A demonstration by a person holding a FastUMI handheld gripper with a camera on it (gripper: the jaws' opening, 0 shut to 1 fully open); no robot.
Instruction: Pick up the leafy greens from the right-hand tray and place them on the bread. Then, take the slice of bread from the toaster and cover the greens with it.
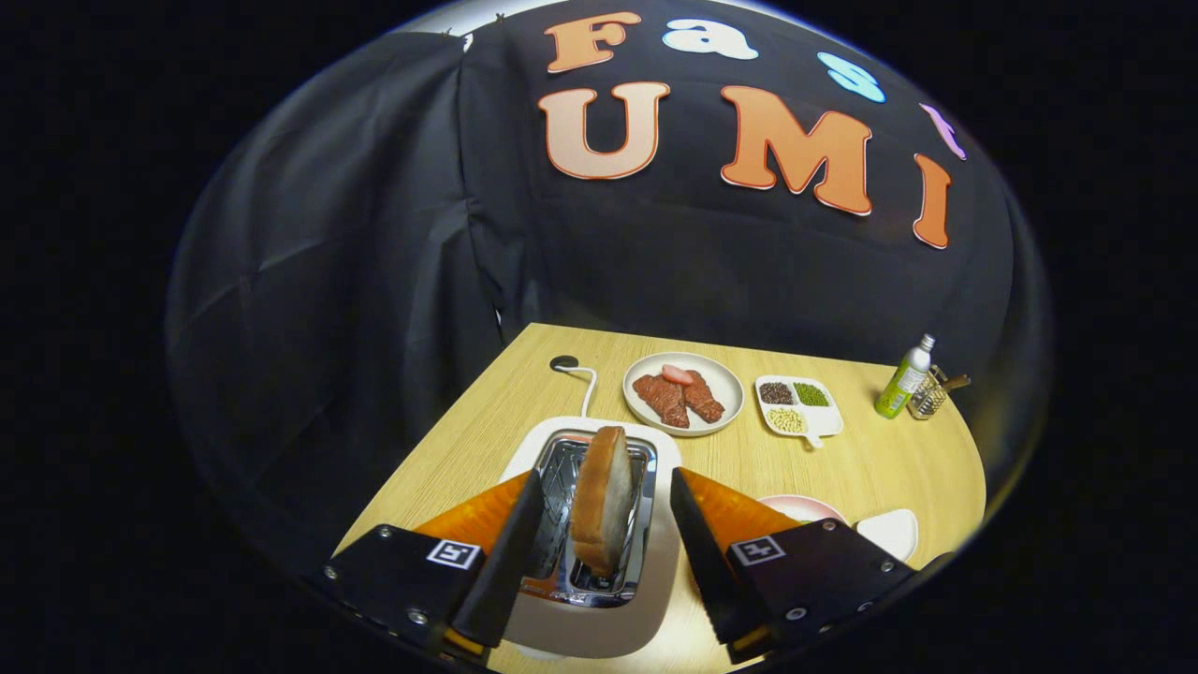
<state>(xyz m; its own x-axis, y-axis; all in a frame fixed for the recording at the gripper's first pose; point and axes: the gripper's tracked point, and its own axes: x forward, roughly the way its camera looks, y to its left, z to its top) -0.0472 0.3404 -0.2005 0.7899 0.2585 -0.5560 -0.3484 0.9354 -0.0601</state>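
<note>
Gripper view: the gripper (599,543) hangs over the white toaster (590,599), its jaws spread wide, one to either side of the slice of bread (601,501) that stands on edge in the slot. Neither finger touches the crust; there is a clear gap on both sides, so nothing is held.

Judging from this, the bread leans slightly and sits nearer the left finger (510,552) than the right finger (697,548). If the jaws close from here, the left finger may meet the crust first and tip the slice against the metal slot wall, or the fingers may strike the toaster's top instead of the bread. A hard squeeze could also crumple a soft slice.

Beyond the toaster, at about 12 o'clock, a plate of meat (683,393) rests on the wooden surface (870,468); at 1 o'clock sits a divided dish of beans (797,407), and farther at 2 o'clock a green bottle (904,379). At 3 o'clock of the right finger a pink plate (803,506) peeks out; whether it carries the greens cannot be told.
</note>
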